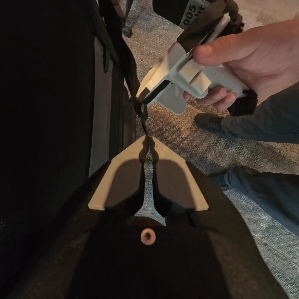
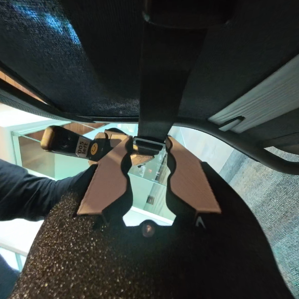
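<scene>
My left gripper (image 1: pixel 148 142) is shut on a thin dark strap (image 1: pixel 144 123), which runs twisted up from its tips. My right gripper (image 1: pixel 140 99), held by a bare hand (image 1: pixel 242 53), pinches the same strap a short way above. In the right wrist view my right gripper (image 2: pixel 148 142) is closed on a small black buckle (image 2: pixel 148 143) at the end of a wide black strap (image 2: pixel 155 97). That strap hangs from a black mesh-covered object (image 2: pixel 64 64). The left gripper's body (image 2: pixel 72 144) sits just left of the buckle, its tips hidden behind my right finger.
The dark object with a grey panel (image 1: pixel 103 97) fills the left side. Grey carpet (image 1: pixel 178 145) lies below, with a person's trouser legs (image 1: pixel 267 129), a shoe (image 1: pixel 208 121) and a chair caster (image 1: pixel 127 30). A grey ribbed panel (image 2: pixel 250 105) and glass partitions (image 2: pixel 161 178) show behind. The tips of both grippers are at nearly the same place.
</scene>
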Tool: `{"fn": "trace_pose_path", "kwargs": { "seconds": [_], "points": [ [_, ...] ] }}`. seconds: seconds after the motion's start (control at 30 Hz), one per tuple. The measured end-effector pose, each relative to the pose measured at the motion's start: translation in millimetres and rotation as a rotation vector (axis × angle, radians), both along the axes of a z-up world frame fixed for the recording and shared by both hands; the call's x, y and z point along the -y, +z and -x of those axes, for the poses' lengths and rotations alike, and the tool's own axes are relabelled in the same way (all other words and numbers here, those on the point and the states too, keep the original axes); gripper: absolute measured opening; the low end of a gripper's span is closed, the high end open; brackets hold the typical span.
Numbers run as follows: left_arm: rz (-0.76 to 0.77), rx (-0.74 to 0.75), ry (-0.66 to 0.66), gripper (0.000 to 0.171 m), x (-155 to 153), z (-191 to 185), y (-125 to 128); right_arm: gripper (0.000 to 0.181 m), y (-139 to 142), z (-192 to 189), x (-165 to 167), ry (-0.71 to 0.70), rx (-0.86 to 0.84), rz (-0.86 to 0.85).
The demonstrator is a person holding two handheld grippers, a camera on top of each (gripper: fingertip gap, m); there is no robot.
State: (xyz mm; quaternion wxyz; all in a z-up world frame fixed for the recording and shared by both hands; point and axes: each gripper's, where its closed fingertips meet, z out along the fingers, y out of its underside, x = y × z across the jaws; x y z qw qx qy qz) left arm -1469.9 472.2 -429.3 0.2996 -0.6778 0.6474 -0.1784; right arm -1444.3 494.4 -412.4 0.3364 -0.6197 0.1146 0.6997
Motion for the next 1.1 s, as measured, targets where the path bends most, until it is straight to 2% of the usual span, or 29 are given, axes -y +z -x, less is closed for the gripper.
{"fn": "trace_pose_path", "kwargs": {
  "seconds": [0.13,0.3,0.4,0.43,0.57,0.63,0.73,0.77,0.83,0.87,0.9,1.0,1.1],
  "points": [
    [-0.038,-0.06,0.068,0.0,-10.8,4.7,-0.9,0.033,1.3,1.1,4.0,-0.067,0.028,-0.013],
    [0.029,-0.095,0.099,0.008,-4.9,7.4,8.3,0.031,9.3,3.1,9.2,-0.158,0.064,-0.057],
    [0.068,-0.162,0.077,0.046,6.3,6.3,17.7,0.029,12.8,-0.4,6.3,-0.202,0.104,-0.082],
    [0.061,-0.189,0.071,0.054,9.4,5.2,22.6,0.029,11.5,-2.8,6.0,-0.216,0.115,-0.08],
    [-0.013,-0.204,-0.06,0.043,30.1,-12.7,52.4,0.028,6.0,-4.7,6.0,-0.256,0.135,-0.081],
    [-0.041,-0.245,-0.095,0.044,31.8,-16.0,55.6,0.027,8.9,-6.0,6.0,-0.257,0.123,-0.112],
    [0.013,-0.241,-0.023,0.056,27.3,-37.5,57.0,0.028,4.4,-5.8,10.1,-0.239,0.184,-0.154],
    [0.011,-0.24,0.024,0.054,21.8,-46.9,56.1,0.028,2.8,-6.7,10.9,-0.236,0.185,-0.161],
    [-0.04,-0.278,0.079,0.032,9.0,-61.9,48.6,0.027,-1.2,-7.0,11.8,-0.229,0.196,-0.174],
    [-0.074,-0.297,0.102,0.037,2.4,-69.3,43.3,0.028,-2.3,-7.1,12.0,-0.23,0.199,-0.18],
    [-0.103,-0.318,0.12,0.053,-4.1,-75.9,37.4,0.028,-2.3,-7.2,11.9,-0.232,0.193,-0.184],
    [-0.215,-0.394,0.163,0.058,-28.7,-86.4,21.6,0.027,-1.0,-7.1,13.4,-0.241,0.193,-0.198],
    [-0.153,-0.458,0.205,0.064,-37.0,-85.9,6.0,0.027,-2.6,-8.1,13.4,-0.26,0.169,-0.179]
  ]
}}
